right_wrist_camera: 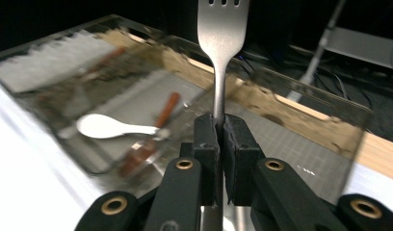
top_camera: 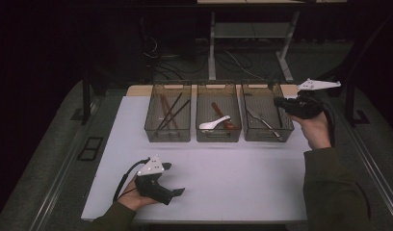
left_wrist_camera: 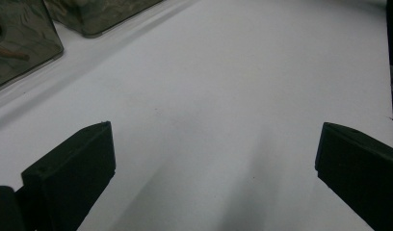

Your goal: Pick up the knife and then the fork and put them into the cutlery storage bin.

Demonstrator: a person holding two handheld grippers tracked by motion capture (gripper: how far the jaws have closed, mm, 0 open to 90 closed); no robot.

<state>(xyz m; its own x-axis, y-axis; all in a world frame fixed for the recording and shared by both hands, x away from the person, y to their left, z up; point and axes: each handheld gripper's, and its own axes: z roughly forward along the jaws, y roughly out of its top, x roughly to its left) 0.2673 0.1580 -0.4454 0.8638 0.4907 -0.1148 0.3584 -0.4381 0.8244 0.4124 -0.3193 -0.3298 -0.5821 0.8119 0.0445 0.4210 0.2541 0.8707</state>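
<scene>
Between my right gripper's (right_wrist_camera: 218, 139) clenched jaws stands a fork (right_wrist_camera: 222, 29), gripped thinly, liable to swivel; left gripper (left_wrist_camera: 214, 159) gapes, idle.

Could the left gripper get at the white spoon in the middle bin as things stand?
Probably yes. The left gripper rests open and empty on the table, bare between it and the open-topped middle bin, where the white spoon lies uncovered.

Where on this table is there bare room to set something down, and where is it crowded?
Free: the white table top between the three bins and the near edge, right of the left gripper. Crowded: the far strip, with the chopstick bin, spoon bin and right bin side by side.
</scene>
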